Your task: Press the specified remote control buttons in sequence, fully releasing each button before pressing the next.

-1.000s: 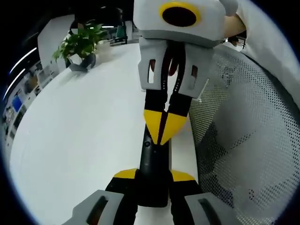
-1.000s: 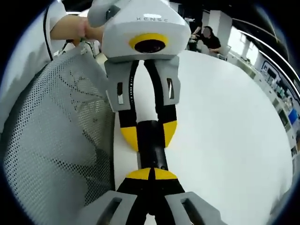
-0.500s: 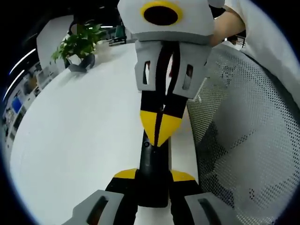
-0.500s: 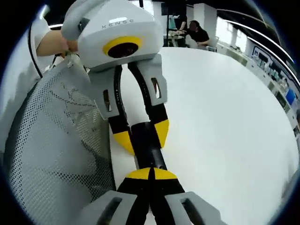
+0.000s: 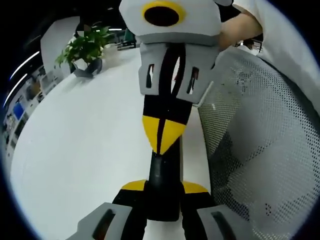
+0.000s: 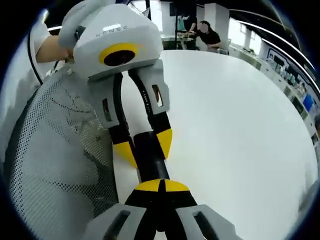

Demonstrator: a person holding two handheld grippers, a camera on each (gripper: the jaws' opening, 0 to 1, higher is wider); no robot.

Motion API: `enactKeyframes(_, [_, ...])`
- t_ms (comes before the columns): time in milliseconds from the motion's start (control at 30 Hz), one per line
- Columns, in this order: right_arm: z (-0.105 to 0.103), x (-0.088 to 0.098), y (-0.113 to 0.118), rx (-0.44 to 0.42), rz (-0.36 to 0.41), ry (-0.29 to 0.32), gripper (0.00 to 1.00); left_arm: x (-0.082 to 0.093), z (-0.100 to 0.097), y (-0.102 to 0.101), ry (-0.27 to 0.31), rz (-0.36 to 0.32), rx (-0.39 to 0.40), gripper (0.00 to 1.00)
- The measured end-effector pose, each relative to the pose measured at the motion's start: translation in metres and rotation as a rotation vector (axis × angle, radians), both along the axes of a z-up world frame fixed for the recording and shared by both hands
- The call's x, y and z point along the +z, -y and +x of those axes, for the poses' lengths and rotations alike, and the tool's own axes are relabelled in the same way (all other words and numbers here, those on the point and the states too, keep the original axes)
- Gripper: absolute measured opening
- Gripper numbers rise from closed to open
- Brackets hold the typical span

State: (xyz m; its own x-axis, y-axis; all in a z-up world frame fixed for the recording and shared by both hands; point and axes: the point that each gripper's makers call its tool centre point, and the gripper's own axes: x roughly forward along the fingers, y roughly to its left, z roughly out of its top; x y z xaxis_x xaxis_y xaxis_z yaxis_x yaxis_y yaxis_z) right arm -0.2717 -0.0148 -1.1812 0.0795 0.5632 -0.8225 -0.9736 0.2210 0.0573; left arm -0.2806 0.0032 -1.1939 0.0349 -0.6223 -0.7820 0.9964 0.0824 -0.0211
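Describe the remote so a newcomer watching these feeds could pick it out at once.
Start at the big white table, then go to its edge beside the perforated mesh chair back. There the left gripper clamps a slim black bar, the remote. It is the one dark object there, with the right gripper's shut yellow tips above it.

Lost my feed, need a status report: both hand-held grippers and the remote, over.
Left hand-held gripper clamped on black remote. Right hand-held gripper closed, tips down on the remote's face. White table; mesh chair back alongside, nothing blocking.
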Motion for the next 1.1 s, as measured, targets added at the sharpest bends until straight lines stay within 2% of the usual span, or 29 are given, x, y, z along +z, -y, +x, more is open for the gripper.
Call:
enactKeyframes(200, [-0.001, -0.002, 0.0, 0.027, -0.027, 0.016, 0.0, -0.001, 0.001, 0.002, 0.002, 0.007, -0.004, 0.24])
enactKeyframes(367, [0.006, -0.006, 0.0, -0.001, -0.049, 0.044, 0.0, -0.001, 0.001, 0.003, 0.003, 0.005, -0.003, 0.24])
enactKeyframes(500, [0.007, -0.005, -0.001, -0.019, -0.03, -0.008, 0.0, -0.001, 0.001, 0.003, 0.002, 0.008, -0.004, 0.24])
enactKeyframes(567, [0.006, -0.005, -0.001, -0.028, -0.02, -0.011, 0.0, -0.001, 0.001, 0.003, 0.002, 0.008, -0.004, 0.24])
enactKeyframes(700, [0.004, -0.003, -0.002, 0.02, -0.033, 0.042, 0.0, 0.0, 0.001, 0.003, 0.001, 0.007, -0.001, 0.24])
enactKeyframes(800, [-0.004, 0.001, -0.006, 0.019, -0.001, 0.01, 0.0, 0.0, 0.001, 0.003, 0.0, 0.007, 0.003, 0.24])
enactKeyframes(1100, [-0.01, 0.001, -0.006, 0.061, -0.018, 0.033, 0.0, 0.0, 0.0, 0.002, -0.001, -0.005, 0.014, 0.24])
